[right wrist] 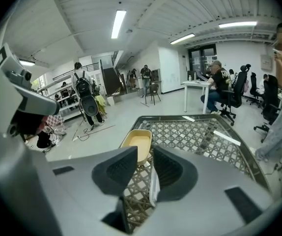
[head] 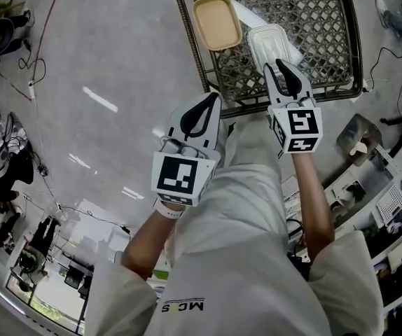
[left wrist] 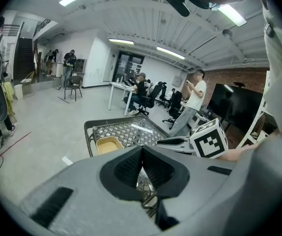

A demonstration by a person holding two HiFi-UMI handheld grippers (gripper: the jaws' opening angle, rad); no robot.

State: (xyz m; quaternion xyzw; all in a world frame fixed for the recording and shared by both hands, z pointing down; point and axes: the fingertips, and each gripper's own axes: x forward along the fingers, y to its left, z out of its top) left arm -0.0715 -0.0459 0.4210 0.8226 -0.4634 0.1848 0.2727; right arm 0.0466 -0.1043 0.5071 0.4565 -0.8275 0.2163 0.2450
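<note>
My left gripper [head: 213, 98] [left wrist: 142, 149] is shut with nothing in it, held just off the near edge of a dark lattice table [head: 306, 19] [left wrist: 126, 132] [right wrist: 205, 136]. My right gripper [head: 272, 64] [right wrist: 145, 151] stands open over the table's near part, its tips at the near end of a white tray [head: 269, 42]. A white edge of that tray [right wrist: 154, 186] shows in the gap, close against the right-hand jaw. A shallow yellow tray [head: 216, 21] [left wrist: 108, 145] [right wrist: 137, 142] lies on the table's left side, beyond both grippers. The left gripper view also catches the right gripper's marker cube [left wrist: 209, 139].
Grey floor [head: 103, 82] spreads to the left, with cables [head: 36, 61] and clutter along its far left edge. Shelves with boxes [head: 390, 208] stand at the right. People, desks and office chairs [left wrist: 146, 95] fill the room beyond the table.
</note>
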